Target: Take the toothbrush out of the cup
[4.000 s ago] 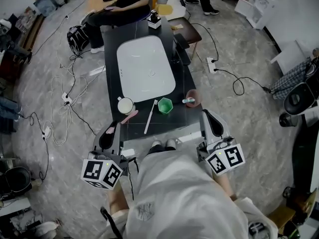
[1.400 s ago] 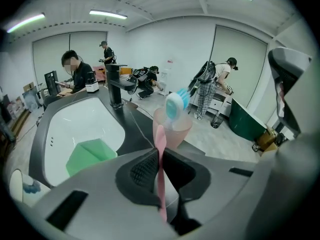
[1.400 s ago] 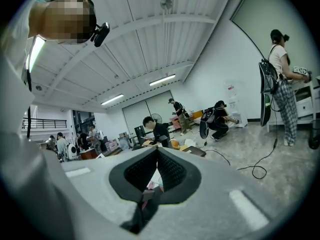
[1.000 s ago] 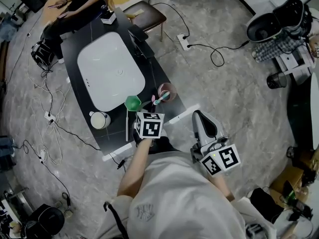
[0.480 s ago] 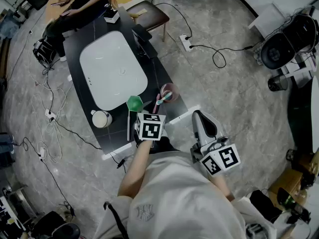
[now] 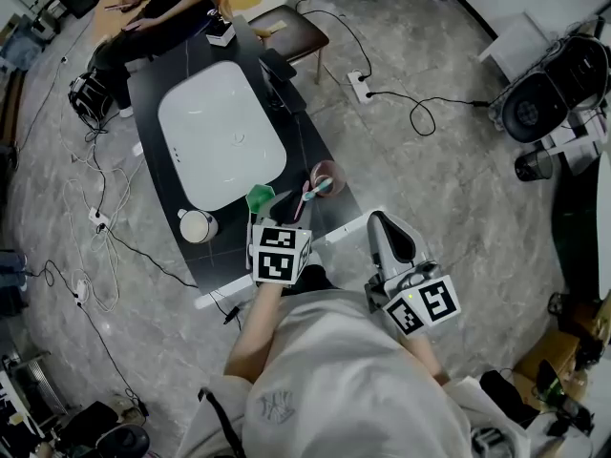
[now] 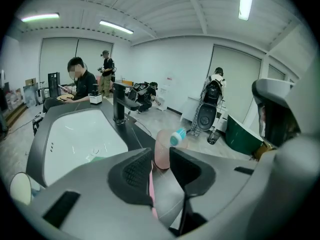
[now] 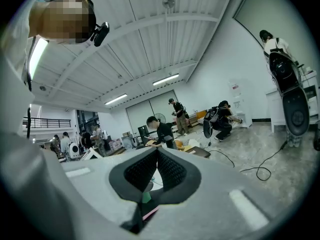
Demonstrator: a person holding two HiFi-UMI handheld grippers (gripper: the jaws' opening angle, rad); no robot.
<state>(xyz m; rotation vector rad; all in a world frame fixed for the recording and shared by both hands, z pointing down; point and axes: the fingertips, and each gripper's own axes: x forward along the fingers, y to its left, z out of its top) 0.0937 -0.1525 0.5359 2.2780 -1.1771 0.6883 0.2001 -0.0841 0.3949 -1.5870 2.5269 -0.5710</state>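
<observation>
The left claw [image 7: 161,158] had its jaws apart and empty, aimed at the pink cup [image 7: 163,148] just beyond its tips at frame centre. This was presumably to close on the toothbrush [image 7: 177,136], whose teal head leaned out over the rim to the right. The right claw [image 8: 156,153] was closed on nothing, low at the right of the head view, likely kept clear. The cup stood at the near edge of the black tabletop [image 6: 304,151], right of the white basin [image 6: 221,132].
</observation>
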